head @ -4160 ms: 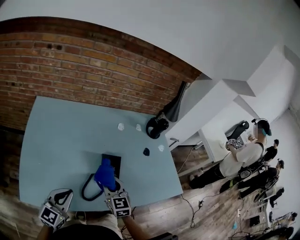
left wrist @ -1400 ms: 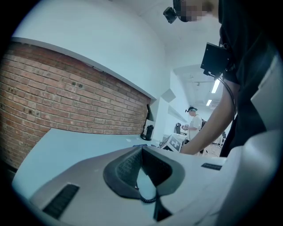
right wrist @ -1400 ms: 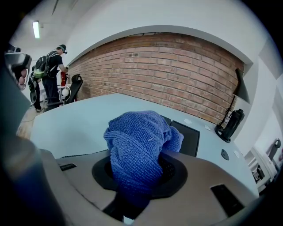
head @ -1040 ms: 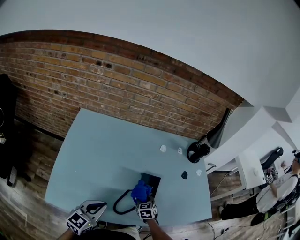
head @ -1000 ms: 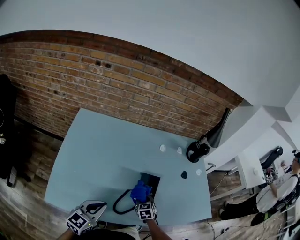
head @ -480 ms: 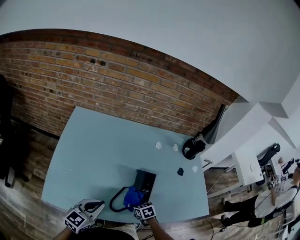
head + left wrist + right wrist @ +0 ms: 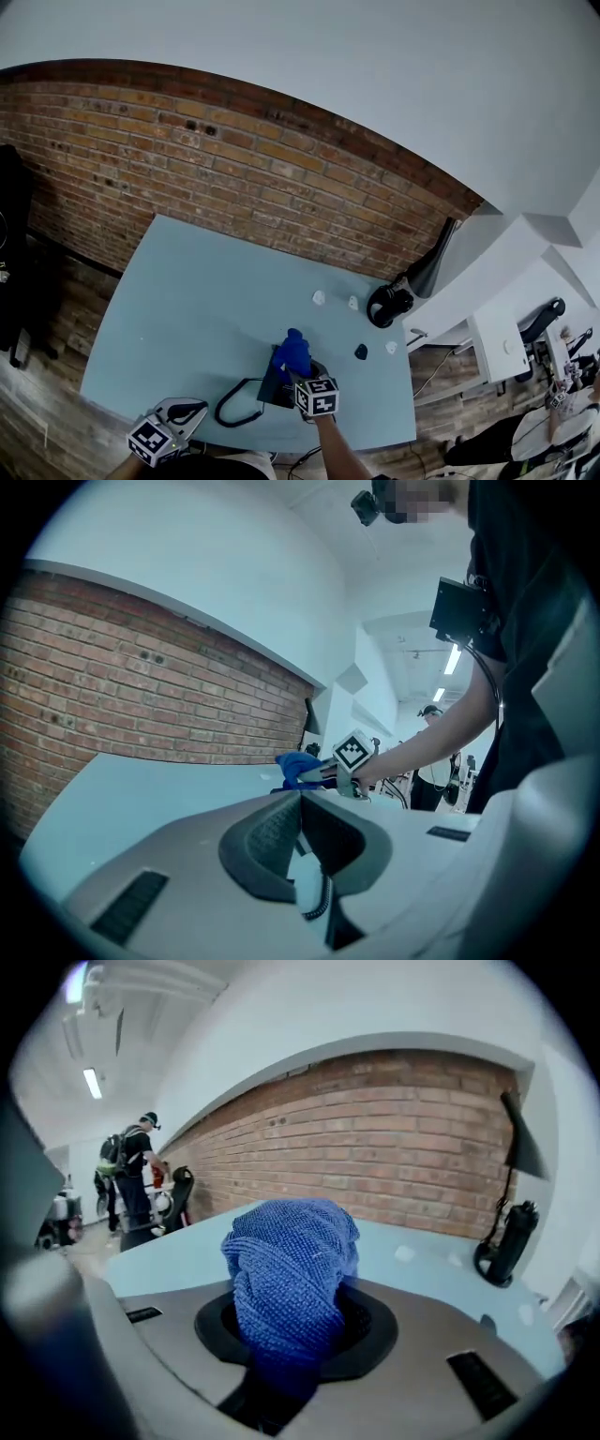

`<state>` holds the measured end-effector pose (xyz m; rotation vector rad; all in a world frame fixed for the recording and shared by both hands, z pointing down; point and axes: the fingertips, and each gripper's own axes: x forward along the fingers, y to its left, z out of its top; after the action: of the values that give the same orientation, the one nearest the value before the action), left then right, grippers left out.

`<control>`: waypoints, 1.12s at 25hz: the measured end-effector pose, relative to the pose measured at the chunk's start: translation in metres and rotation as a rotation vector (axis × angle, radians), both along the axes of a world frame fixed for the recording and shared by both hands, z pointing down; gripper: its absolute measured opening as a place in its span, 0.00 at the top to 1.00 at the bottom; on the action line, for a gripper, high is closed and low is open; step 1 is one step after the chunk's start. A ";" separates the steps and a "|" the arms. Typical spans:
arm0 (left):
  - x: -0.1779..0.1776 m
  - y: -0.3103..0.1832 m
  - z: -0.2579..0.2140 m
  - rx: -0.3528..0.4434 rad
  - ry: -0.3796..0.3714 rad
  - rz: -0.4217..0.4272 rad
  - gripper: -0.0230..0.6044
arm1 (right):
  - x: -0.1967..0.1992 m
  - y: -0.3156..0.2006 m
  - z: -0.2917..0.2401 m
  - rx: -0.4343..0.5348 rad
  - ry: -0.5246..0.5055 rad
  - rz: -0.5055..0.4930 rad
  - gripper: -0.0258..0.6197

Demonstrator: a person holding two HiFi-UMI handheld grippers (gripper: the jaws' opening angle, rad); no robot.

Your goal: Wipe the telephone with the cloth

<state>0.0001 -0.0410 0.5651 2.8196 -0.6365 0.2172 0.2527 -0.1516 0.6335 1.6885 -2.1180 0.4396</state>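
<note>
The right gripper (image 7: 300, 377) has its jaws closed on a bunched blue cloth (image 7: 293, 352); in the right gripper view the cloth fills the gap between the jaws and bulges out past their tips. In the head view the cloth hangs above the far end of the black telephone (image 7: 275, 386), which lies flat on the pale blue tabletop (image 7: 187, 281) close to the near edge and a little right of its middle. Whether the cloth touches the telephone cannot be told. The telephone's black cord (image 7: 232, 412) loops out from it to the left along the near edge. The left gripper (image 7: 300, 803) is at the near edge towards the near left corner, left of the cord and well apart from the telephone; its jaws are drawn together with nothing between them. Two small white bits (image 7: 319, 297) lie near the far right corner, and a small dark piece (image 7: 361, 352) lies by the right edge. A black pair of headphones (image 7: 384, 305) sits at the far right corner, and a brick wall (image 7: 234, 159) stands behind the far edge.
</note>
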 end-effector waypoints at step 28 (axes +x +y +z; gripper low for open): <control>-0.016 -0.022 0.006 -0.008 -0.025 -0.028 0.93 | 0.023 -0.038 0.052 -0.099 0.116 0.104 0.75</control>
<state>-0.0157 -0.0627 0.5714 2.8027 -0.6787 0.2504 0.2760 -0.1893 0.6852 1.7302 -1.9024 0.4576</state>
